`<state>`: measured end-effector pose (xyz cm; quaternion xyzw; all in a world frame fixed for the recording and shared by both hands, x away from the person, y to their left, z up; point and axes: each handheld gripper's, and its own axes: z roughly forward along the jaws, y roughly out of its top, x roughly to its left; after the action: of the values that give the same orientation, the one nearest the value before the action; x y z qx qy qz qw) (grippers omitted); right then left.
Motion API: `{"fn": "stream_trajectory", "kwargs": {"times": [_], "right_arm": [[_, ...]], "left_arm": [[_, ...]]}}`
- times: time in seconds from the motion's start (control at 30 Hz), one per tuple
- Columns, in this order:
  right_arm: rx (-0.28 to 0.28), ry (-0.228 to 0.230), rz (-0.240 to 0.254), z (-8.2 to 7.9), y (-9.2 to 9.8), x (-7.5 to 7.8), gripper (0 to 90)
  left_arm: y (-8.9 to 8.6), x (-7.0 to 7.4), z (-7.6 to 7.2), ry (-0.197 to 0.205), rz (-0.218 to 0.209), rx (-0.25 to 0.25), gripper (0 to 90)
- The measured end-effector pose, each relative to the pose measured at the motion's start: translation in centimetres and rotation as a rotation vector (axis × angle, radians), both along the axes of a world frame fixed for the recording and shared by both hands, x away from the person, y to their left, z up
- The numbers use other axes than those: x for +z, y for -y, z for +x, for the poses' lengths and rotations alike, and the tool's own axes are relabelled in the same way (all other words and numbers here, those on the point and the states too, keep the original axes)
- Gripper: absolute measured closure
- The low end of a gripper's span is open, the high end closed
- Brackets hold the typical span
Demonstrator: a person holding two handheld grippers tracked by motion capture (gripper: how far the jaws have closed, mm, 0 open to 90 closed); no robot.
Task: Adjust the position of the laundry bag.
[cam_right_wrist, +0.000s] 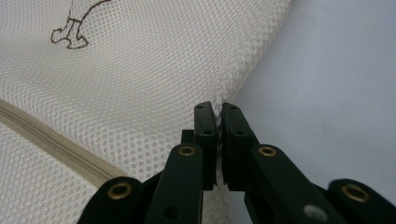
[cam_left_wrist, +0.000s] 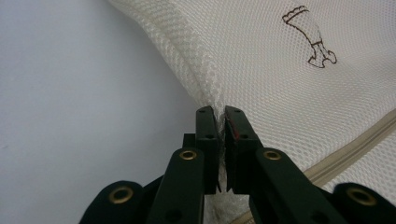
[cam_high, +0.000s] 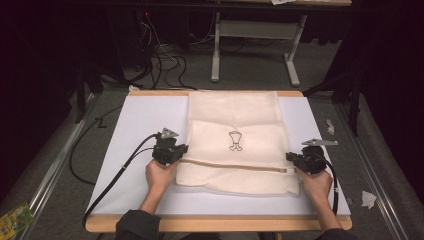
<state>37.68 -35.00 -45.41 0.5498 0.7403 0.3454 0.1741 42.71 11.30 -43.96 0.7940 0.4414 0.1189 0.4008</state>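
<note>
A cream mesh laundry bag (cam_high: 234, 127) lies on the white board, with a small brown printed figure (cam_high: 235, 140) and a beige zipper (cam_high: 235, 166) running across its near part. My left gripper (cam_high: 176, 151) pinches the bag's left edge beside the zipper. In the left gripper view the jaws of my left gripper (cam_left_wrist: 220, 116) are shut on a ridge of mesh (cam_left_wrist: 280, 70). My right gripper (cam_high: 296, 159) holds the bag's right edge at the zipper's end. Its jaws (cam_right_wrist: 218, 112) are shut on the mesh edge (cam_right_wrist: 154, 84) in the right gripper view.
The white board (cam_high: 145, 120) rests on a wooden table (cam_high: 215, 223) with bare margins left and right of the bag. Black cables (cam_high: 107, 187) trail off the left side. A grey table frame (cam_high: 255, 30) and loose wires stand beyond on the floor.
</note>
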Motion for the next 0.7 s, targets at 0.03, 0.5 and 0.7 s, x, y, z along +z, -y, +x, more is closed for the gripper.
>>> {"fn": "stream_trajectory", "kwargs": {"times": [0.03, 0.5, 0.7], "right_arm": [[0.006, 0.001, 0.002, 0.0, -0.3, 0.0, 87.3], [0.072, 0.004, 0.008, 0.6, -3.9, 0.0, 87.2], [0.087, 0.008, 0.011, 0.5, -4.7, -0.1, 87.1]], "left_arm": [[-0.2, 0.0, -0.1, 0.0, 0.0, 0.005, 85.3], [-4.0, -0.1, -1.1, -0.002, 0.008, 0.073, 84.3], [-4.8, -0.6, -1.4, -0.016, 0.017, 0.087, 84.0]]}}
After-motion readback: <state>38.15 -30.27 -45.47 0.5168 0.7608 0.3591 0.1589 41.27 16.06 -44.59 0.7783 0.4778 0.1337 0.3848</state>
